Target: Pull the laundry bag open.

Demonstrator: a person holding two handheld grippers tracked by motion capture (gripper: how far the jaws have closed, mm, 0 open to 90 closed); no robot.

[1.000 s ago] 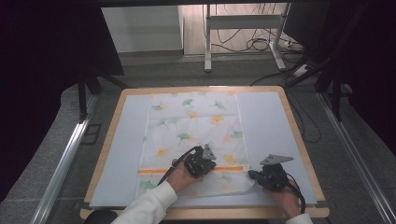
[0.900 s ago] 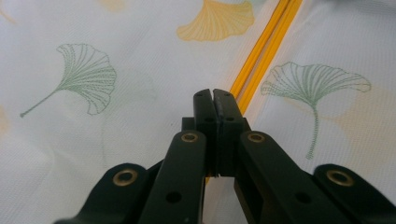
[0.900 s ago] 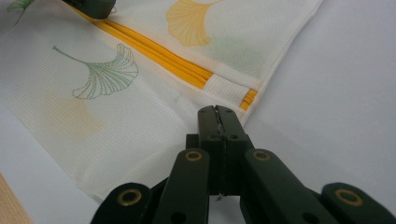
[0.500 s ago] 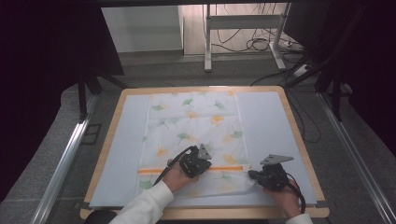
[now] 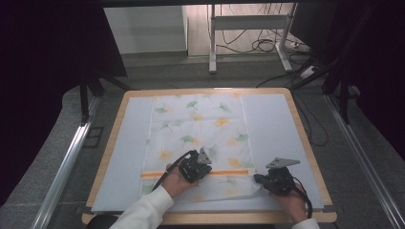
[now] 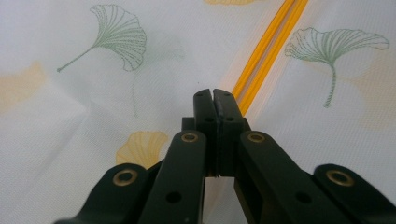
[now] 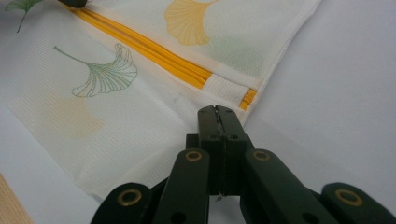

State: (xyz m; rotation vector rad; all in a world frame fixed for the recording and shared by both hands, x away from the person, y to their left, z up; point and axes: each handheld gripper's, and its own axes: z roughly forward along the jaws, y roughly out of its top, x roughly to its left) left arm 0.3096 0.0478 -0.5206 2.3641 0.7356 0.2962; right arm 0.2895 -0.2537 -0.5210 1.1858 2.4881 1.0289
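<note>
White mesh bag (image 5: 198, 138) lies flat mid-worktop (image 5: 272, 124), long axis running away from us. Right hand-held gripper (image 5: 258, 180) sits closed on its near right edge; left hand-held gripper (image 5: 206, 170) closed at the orange zip (image 5: 224, 172), empty as far as we can tell

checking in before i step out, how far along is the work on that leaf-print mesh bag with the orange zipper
Early on, it seems. Done: the mesh bag lies flat on the table. In hand: the left claw is closed at the orange zipper, seemingly on it, and the right claw is closed at the bag's edge near the zipper's end, though whether it pinches fabric is unclear. Left: whether the zipper is open or closed is unclear here.
</note>
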